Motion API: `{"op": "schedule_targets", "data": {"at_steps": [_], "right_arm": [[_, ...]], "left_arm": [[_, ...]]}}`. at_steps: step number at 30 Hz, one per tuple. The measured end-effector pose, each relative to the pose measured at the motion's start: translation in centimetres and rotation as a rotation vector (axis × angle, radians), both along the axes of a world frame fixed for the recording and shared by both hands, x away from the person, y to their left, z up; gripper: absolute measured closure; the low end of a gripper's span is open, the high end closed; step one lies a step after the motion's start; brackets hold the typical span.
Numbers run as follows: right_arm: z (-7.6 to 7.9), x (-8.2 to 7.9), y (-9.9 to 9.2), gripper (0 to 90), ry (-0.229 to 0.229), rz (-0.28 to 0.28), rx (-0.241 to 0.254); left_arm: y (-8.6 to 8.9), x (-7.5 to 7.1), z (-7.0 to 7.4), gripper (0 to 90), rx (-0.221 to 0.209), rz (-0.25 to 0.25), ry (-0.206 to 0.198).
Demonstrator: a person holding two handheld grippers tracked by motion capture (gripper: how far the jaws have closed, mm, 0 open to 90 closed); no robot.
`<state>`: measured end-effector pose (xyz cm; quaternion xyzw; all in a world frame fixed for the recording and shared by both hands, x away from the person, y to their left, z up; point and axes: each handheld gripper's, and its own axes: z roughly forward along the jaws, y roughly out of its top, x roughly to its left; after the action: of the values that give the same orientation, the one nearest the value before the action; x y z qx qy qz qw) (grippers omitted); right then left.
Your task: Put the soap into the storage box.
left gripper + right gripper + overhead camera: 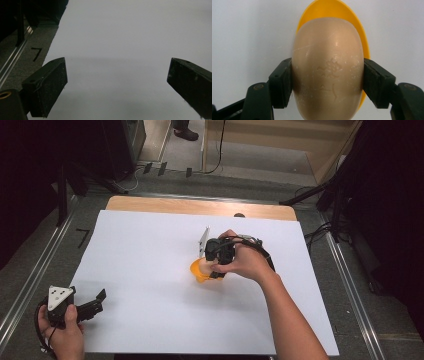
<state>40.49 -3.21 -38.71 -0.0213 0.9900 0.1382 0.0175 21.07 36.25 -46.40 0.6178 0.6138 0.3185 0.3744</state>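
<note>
The right gripper [327,80] holds a beige oval soap bar [328,70] — jaws pressed on both its sides — over a yellow dish [196,270] near the middle of the white-covered counter [150,270]. At the near left corner, the left gripper [92,304] rests — jaws wide, nothing between.

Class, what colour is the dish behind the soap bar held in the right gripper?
Bright yellow-orange dish; clearest in the right gripper view, behind the beige soap.

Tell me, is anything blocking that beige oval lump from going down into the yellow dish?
Nothing visible does. The right gripper clamps the beige oval lump directly over the yellow dish, with no object between them.
</note>
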Motion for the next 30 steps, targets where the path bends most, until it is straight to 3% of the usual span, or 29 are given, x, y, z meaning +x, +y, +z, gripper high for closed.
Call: {"op": "schedule_targets", "data": {"at_steps": [10,13,16,19,24,30], "right_arm": [[-0.4,0.4,0.1,32.5,0.044,-0.037,-0.018],[-0.4,0.6,0.2,30.6,0.056,-0.034,-0.002],[0.0,0.6,0.0,36.3,0.029,-0.048,0.023],[0.4,0.7,-0.3,35.3,0.035,-0.050,0.050],[0.6,0.5,-0.9,33.2,0.031,-0.070,0.048],[0.7,0.0,-2.5,27.5,0.046,-0.160,0.085]], "left_arm": [[0.0,0.0,0.0,3.4,-0.007,0.001,0.000],[0.1,0.0,0.0,3.3,-0.008,0.001,-0.001],[0.1,0.0,0.0,3.3,-0.008,0.001,-0.001],[0.1,0.0,0.0,3.4,-0.009,0.001,-0.001],[0.1,0.0,0.0,3.3,-0.009,0.002,-0.001],[0.0,0.0,0.0,3.3,-0.007,0.002,-0.001]]}}
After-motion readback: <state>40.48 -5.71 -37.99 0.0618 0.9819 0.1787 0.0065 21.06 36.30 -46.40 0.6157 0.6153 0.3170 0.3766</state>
